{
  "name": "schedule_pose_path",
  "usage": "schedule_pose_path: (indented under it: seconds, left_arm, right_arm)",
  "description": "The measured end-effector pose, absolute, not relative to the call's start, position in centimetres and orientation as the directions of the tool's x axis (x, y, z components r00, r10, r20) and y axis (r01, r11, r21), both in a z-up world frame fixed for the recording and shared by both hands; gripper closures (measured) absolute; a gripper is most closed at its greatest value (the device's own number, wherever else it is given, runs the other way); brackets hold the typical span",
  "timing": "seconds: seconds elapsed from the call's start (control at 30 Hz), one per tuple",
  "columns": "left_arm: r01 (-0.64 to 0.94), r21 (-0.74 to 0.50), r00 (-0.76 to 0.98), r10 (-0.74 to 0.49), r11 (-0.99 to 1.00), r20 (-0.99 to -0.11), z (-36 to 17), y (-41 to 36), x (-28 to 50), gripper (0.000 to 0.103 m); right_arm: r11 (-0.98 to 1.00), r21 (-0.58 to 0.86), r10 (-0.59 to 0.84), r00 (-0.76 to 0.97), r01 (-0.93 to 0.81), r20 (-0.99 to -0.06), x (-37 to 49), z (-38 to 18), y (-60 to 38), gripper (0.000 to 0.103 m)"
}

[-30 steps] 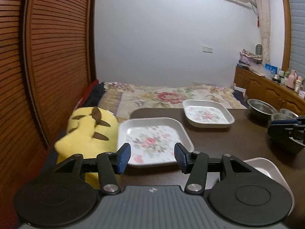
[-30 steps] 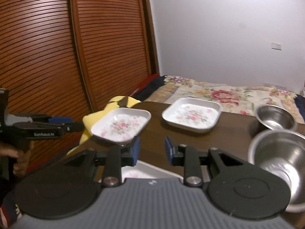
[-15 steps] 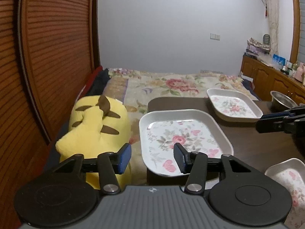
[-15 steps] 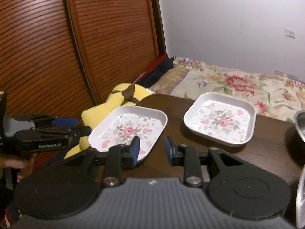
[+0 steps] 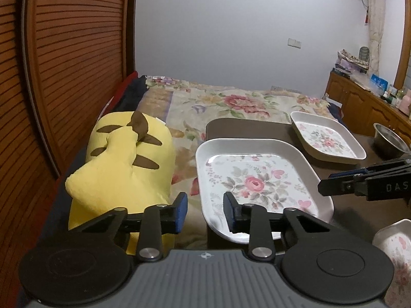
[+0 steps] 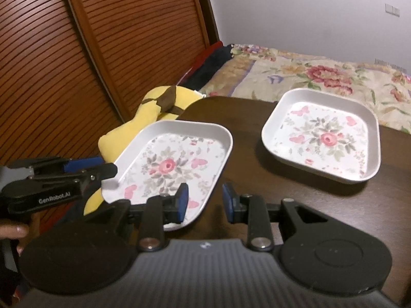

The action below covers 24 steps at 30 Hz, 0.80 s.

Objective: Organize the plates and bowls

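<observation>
Nearby, yellow plush [image 5: 123, 164] beside near plate [image 5: 257, 179], far plate [image 6: 323, 136]

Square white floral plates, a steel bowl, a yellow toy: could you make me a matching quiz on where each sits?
Things:
1. near white square floral plate
2. far white square floral plate
3. round steel bowl
4. yellow plush toy

Places:
A. on the bed, left of the table
B. overhanging the dark table's left front corner
C. far right on the table
D. at the table's back

Pairs: 1-B, 2-D, 3-C, 4-A
</observation>
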<state>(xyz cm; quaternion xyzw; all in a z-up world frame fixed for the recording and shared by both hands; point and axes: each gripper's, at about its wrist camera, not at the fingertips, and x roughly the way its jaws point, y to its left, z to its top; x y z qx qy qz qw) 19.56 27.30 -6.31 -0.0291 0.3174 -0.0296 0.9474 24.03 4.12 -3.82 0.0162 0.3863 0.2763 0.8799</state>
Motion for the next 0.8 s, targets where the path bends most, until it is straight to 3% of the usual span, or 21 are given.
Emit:
schedule_pose_path:
  seconds: [0.23,0.37,0.8]
  left_arm:
    - [0.032,-0.085,0.789,-0.078,0.996,-0.61,-6.8,27.4,19.9,0.081]
    - [0.02,-0.101,0.783,-0.078,0.995,-0.617,-7.2,27.7,20.2,0.085]
    - [0.02,-0.128,0.771,-0.097,0.992,-0.629,-7.4,27.6,20.5,0.094]
  right_arm:
    - [0.853,0.24,0.484,0.531,-0.464,-0.695,24.8,-4.7,4.6,0.075]
    - [0.851,0.238,0.483,0.521,-0.469,-0.704,25.0,-4.9,5.0,0.084]
    - [0.838,0.236,0.496,0.506,-0.493,-0.705,25.1,-5.2,5.4,0.089]
